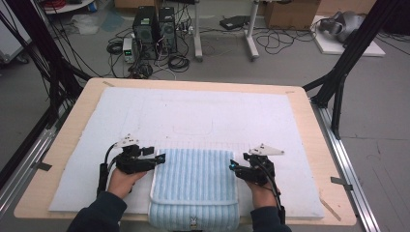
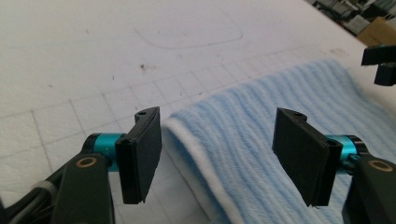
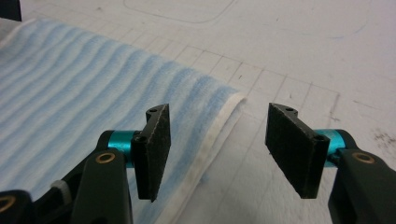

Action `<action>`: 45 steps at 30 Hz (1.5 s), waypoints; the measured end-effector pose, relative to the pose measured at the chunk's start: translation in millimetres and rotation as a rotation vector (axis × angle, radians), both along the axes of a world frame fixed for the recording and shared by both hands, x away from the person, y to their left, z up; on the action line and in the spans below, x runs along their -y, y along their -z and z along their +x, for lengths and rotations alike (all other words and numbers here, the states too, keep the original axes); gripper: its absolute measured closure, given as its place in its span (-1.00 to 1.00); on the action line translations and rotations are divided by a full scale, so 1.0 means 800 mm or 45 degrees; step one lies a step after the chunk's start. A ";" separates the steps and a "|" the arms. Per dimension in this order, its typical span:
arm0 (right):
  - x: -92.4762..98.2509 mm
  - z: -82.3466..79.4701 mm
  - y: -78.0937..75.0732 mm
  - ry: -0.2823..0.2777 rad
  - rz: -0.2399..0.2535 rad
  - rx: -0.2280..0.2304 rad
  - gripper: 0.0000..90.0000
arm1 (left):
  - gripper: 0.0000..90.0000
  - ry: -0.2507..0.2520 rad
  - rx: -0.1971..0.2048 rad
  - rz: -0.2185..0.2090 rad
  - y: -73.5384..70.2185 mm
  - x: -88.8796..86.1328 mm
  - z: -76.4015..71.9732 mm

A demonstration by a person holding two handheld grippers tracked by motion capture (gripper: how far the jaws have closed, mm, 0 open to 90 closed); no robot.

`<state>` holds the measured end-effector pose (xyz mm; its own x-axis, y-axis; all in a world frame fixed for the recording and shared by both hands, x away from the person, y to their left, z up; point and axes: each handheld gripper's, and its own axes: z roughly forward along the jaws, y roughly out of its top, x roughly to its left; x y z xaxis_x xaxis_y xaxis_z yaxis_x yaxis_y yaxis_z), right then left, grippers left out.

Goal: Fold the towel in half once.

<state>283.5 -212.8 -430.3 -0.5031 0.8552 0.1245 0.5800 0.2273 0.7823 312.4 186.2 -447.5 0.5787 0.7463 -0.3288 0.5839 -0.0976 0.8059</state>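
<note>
The folded blue-and-white striped terry towel [image 1: 193,186] lies flat on the white padded counter [image 1: 203,113], its side edges between the spread, empty fingers of the left gripper [image 2: 217,154] and right gripper [image 3: 217,149]

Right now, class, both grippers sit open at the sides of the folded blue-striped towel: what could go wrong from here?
1. The folded blue-striped terry towel hangs over the near edge of the light wooden table; a tug toward the person might drag it off.
2. The left gripper straddles the towel's white hem, so closing may catch just the top layer and undo the fold.
3. The right gripper may pinch the white foam mat beside the towel's corner instead.
</note>
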 end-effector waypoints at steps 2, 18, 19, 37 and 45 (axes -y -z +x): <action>-0.004 0.012 0.004 -0.014 -0.017 -0.036 -0.05 | -0.17 0.015 -0.022 0.035 0.004 0.004 0.006; -0.027 0.023 0.018 -0.118 -0.078 -0.108 0.86 | 0.88 0.062 0.048 0.240 0.005 0.023 0.003; -0.028 0.023 0.017 -0.119 -0.081 -0.115 0.88 | 0.89 0.046 0.046 0.226 0.005 0.022 0.004; -0.029 0.086 -0.026 -0.034 -0.065 0.090 0.86 | 0.90 -0.068 0.162 0.103 -0.045 0.020 0.081; -0.037 0.120 -0.035 0.017 -0.096 0.147 0.86 | 0.90 -0.078 0.226 0.091 -0.057 0.017 0.111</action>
